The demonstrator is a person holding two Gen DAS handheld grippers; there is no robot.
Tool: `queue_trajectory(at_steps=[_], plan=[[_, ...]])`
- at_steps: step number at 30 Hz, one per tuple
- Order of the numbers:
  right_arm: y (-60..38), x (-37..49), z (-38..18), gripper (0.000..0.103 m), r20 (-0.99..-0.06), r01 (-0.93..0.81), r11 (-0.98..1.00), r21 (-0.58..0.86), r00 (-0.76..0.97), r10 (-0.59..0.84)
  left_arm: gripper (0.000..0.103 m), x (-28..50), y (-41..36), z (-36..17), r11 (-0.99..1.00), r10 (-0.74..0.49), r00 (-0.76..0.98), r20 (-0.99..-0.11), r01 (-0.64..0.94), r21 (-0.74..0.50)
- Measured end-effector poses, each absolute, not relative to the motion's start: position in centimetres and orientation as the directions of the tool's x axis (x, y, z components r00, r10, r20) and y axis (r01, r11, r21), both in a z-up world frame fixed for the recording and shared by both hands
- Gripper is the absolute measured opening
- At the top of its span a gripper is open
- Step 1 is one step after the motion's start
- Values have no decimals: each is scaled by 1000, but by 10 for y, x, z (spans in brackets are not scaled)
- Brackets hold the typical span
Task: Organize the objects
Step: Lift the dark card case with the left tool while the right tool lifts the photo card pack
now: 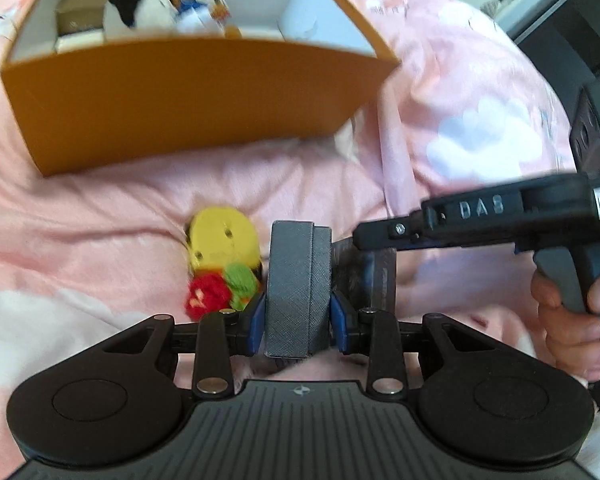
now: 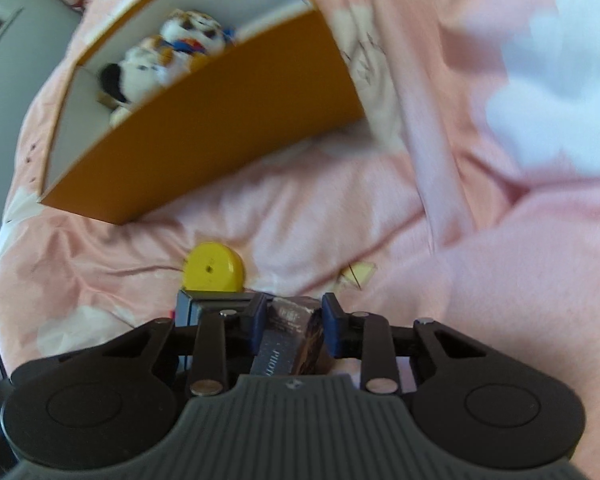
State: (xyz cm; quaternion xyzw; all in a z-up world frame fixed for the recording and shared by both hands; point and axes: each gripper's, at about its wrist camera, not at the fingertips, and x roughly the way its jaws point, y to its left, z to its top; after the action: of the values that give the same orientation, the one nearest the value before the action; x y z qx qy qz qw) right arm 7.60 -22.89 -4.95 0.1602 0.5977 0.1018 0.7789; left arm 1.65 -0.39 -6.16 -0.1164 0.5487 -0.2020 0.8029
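Observation:
My left gripper is shut on a grey textured box, held upright just above the pink bedding. My right gripper is shut on a small dark box with print; in the left wrist view the right gripper comes in from the right and that dark box sits right behind the grey one. A yellow round toy with red and green yarn lies just left of the grey box; it also shows in the right wrist view. The orange box stands beyond, open-topped.
Inside the orange box are a black-and-white plush, an orange-blue plush and small cartons. Pink blanket with white clouds covers the bed in folds. Dark furniture stands at the far right.

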Motion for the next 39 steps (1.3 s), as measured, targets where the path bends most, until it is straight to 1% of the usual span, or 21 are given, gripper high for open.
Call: queue_trajectory(at_steps=[3, 6, 11, 14, 16, 18, 22, 26, 27, 29, 34, 35, 37, 38, 39], plan=[[-222, 81, -39, 27, -887, -29, 936, 351, 312, 342, 38, 20, 4, -46, 901, -434, 394, -810, 181, -395], [-218, 90, -33, 26, -870, -62, 934, 352, 347, 351, 38, 25, 6, -35, 917, -398, 459, -794, 171, -361], [-210, 101, -35, 26, -856, -104, 939, 328, 389, 342, 38, 31, 10, -38, 935, -351, 496, -795, 141, -325], [-207, 103, -47, 26, -874, -104, 957, 273, 388, 291, 38, 29, 13, -44, 941, -336, 487, -806, 129, -314], [-212, 104, -56, 32, -889, -70, 964, 257, 373, 265, 38, 29, 15, -48, 942, -332, 475, -815, 116, -316], [-222, 103, -64, 38, -898, -25, 955, 296, 335, 287, 38, 30, 18, -49, 936, -345, 469, -813, 107, -336], [-235, 97, -70, 42, -894, 15, 934, 357, 296, 336, 38, 35, 20, -51, 921, -380, 441, -813, 102, -376], [-237, 92, -74, 42, -885, 28, 922, 387, 291, 362, 39, 41, 16, -53, 917, -389, 430, -815, 100, -385], [-236, 91, -76, 42, -883, 25, 919, 393, 289, 370, 40, 43, 13, -53, 919, -388, 428, -817, 105, -381], [-234, 90, -80, 42, -879, 18, 913, 407, 277, 387, 44, 48, 9, -52, 919, -389, 424, -818, 112, -379], [-227, 90, -94, 42, -878, 13, 905, 426, 248, 410, 48, 62, 0, -54, 924, -378, 420, -825, 117, -364], [-227, 90, -96, 42, -878, 14, 904, 427, 247, 411, 48, 65, -1, -55, 924, -377, 422, -824, 113, -365], [-226, 89, -95, 37, -874, 13, 902, 431, 252, 415, 48, 68, -3, -56, 925, -373, 428, -823, 105, -365], [-226, 88, -93, 30, -873, 8, 903, 430, 257, 414, 48, 69, -5, -56, 925, -373, 428, -823, 108, -363], [-225, 87, -91, 28, -870, -1, 902, 432, 264, 417, 48, 70, -6, -57, 925, -375, 426, -823, 112, -364]])
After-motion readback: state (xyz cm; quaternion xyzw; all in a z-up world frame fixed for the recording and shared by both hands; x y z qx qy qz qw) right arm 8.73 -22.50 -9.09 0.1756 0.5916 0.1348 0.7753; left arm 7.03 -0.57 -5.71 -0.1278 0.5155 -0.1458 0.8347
